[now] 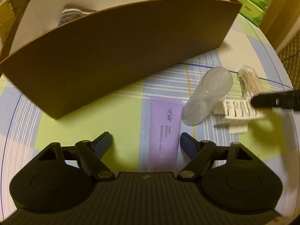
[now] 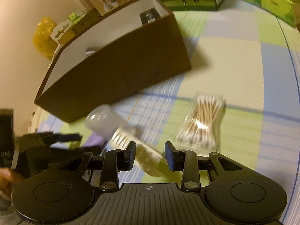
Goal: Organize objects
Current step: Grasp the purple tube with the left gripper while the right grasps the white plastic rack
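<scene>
Right tool (image 2: 150, 156) pinches a white comb-like plastic clip (image 1: 238, 110) beside the clear plastic tube (image 1: 206, 97); left tool (image 1: 145, 146) gapes over a purple sachet (image 1: 162, 133); next likely: lift into brown cardboard box (image 1: 112, 65).

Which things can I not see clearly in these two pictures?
- Brown box contents: in the left wrist view its front wall hides most of the striped fabric.
- Purple packet: its small print is unreadable; the left gripper covers its near end.
- Right gripper: motion blur hides whether its pads touch the clear tube.
- Cotton swab pack: blurred.
</scene>
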`<state>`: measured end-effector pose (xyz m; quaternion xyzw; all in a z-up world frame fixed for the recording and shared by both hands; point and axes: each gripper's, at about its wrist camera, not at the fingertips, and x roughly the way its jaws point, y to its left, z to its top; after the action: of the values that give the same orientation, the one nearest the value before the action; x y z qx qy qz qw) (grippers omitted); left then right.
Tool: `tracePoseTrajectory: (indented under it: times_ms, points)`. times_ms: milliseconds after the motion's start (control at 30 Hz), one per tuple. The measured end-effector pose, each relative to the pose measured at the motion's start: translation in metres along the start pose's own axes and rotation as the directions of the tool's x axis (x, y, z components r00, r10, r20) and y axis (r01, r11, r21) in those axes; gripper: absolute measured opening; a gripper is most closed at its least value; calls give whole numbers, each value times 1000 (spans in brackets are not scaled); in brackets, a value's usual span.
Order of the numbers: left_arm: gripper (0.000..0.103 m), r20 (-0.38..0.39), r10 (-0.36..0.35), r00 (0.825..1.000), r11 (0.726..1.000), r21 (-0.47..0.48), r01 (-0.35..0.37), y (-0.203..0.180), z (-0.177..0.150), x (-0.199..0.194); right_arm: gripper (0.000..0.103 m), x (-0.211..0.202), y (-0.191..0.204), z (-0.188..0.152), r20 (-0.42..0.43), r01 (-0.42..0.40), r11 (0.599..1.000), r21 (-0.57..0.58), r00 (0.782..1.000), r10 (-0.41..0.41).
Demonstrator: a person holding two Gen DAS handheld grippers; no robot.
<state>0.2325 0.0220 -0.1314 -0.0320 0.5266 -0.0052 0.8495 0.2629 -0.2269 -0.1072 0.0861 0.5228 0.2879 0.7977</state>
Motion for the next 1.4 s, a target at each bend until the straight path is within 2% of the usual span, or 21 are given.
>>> tracePoseTrajectory:
  times_ms: [100, 167, 200, 233, 300, 433, 467, 533, 600, 967, 1133, 1300, 1400]
  points:
    - [58, 2, -20, 1000, 999, 43, 19, -4, 3, 1, 36, -5, 9, -8, 3, 10, 1000, -26, 1000, -10]
    - [50, 4, -29, 1000, 997, 73, 29, -8, 2, 0, 50, -9, 17, -10, 35, 33, 997, -71, 999, -31]
    - [41, 5, -39, 999, 996, 84, 38, -10, 1, 0, 58, -10, 20, -10, 46, 45, 994, -98, 998, -40]
    - [34, 7, -46, 999, 995, 91, 45, -11, 1, 0, 59, -9, 25, -10, 48, 58, 990, -128, 997, -52]
    - [29, 9, -46, 999, 994, 96, 45, -11, -2, -3, 59, -2, 34, -9, 36, 87, 978, -192, 996, -82]
    - [29, 8, -51, 999, 995, 90, 50, -6, -5, -7, 55, 14, 49, -13, 35, 136, 949, -285, 991, -132]
    - [29, 7, -50, 999, 995, 91, 49, -5, -7, -8, 51, 18, 50, -13, 33, 146, 945, -293, 989, -142]
    - [29, 5, -48, 999, 995, 90, 47, -4, -10, -10, 31, 23, 51, -16, 24, 156, 942, -297, 987, -156]
    - [29, 3, -47, 999, 996, 80, 47, 1, -15, -14, 25, 26, 50, -21, 16, 151, 942, -300, 988, -153]
    - [29, -73, -60, 996, 997, 45, 64, 32, -50, -41, 25, 5, 66, -69, -52, 106, 955, -276, 991, -125]
    - [29, -98, -55, 994, 998, 33, 58, 37, -62, -48, 25, 1, 72, -77, -56, 109, 957, -269, 990, -128]
    - [34, -91, -38, 995, 998, 55, 43, 29, -60, -47, 25, 3, 77, -78, -43, 137, 954, -268, 987, -154]
    - [34, -82, -1, 997, 994, 110, 10, 20, -61, -44, 27, 6, 79, -79, -40, 164, 949, -270, 983, -181]
